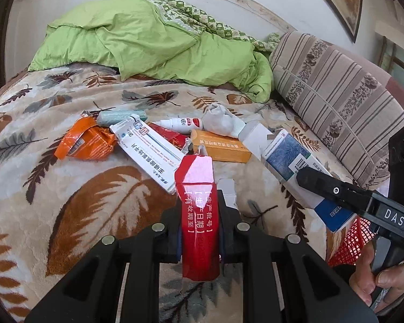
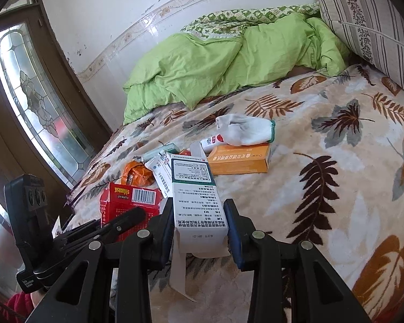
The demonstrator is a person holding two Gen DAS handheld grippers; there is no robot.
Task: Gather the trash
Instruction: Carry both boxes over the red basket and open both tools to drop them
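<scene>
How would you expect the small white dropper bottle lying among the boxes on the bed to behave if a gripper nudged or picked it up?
The white dropper bottle lies on its side and looks round, so it would probably roll when nudged. It seems small, smooth plastic, likely light and perhaps slippery.

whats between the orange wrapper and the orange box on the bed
In the left wrist view, a long white box and a red packet lie between orange wrapper and orange box.

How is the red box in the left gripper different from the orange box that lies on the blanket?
The red box is clamped in the left gripper and lifted; the orange box lies flat on the blanket, untouched. The red box's end flap is torn open; the orange box looks closed and intact. The red surface is glossy, the orange matte. Both are small cardboard packages with printed Chinese text.
</scene>
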